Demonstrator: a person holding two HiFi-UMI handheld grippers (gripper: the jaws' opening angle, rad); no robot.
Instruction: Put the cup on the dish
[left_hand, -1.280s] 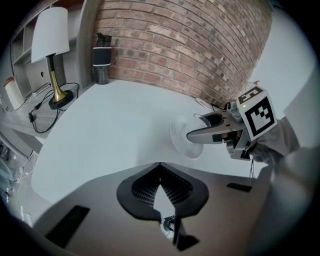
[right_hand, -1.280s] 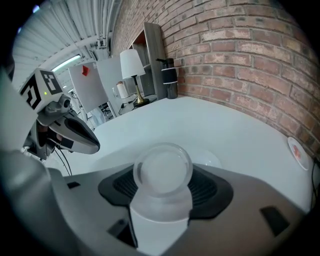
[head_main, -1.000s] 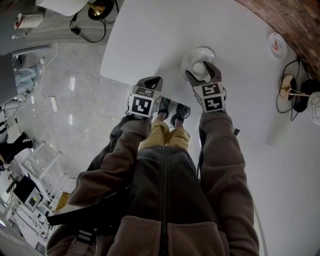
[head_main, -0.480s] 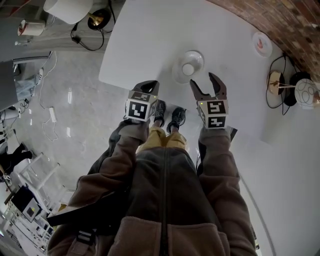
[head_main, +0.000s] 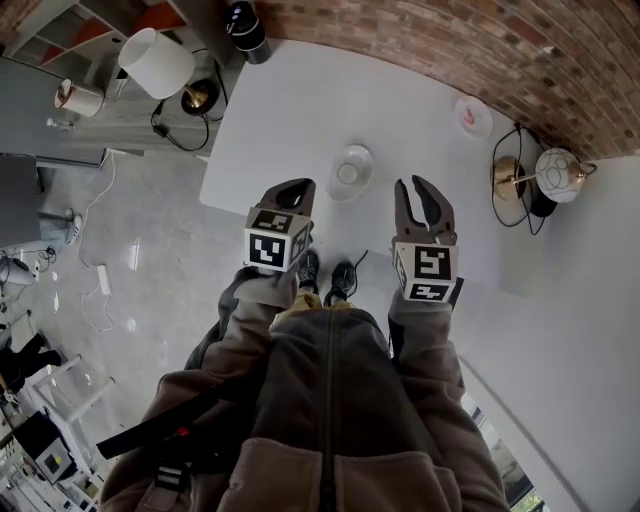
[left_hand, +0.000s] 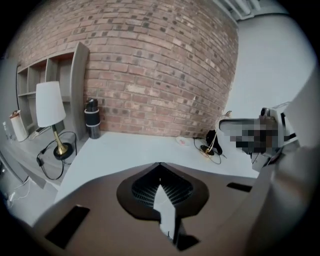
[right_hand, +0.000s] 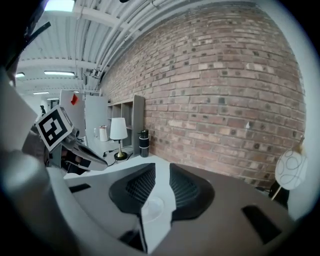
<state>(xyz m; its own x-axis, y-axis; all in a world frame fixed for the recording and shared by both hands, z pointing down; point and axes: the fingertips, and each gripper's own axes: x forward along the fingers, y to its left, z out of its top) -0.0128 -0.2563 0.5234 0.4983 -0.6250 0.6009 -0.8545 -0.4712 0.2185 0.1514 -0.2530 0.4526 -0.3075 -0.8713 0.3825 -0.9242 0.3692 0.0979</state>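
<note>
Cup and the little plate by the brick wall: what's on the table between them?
Nothing: in the head view only bare white table lies between the cup and the little plate.

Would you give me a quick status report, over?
Left gripper shut, empty. Right gripper open, jaws just closing, empty. Cup on dish. Nothing in the way.

- Red brick wall (head_main: 420, 30) running behind the white table (head_main: 300, 110).
- Glossy pale floor (head_main: 150, 230) catching reflections left of the table.
- White-shade lamp (head_main: 155, 62) standing beside the table's left end, black cable trailing.
- Globe lamp (head_main: 557, 168) sitting right, near the wall.
- Grey open shelving (left_hand: 75, 85) standing against the brick.
- Ceiling strip lights (right_hand: 57, 73) glowing.
</note>
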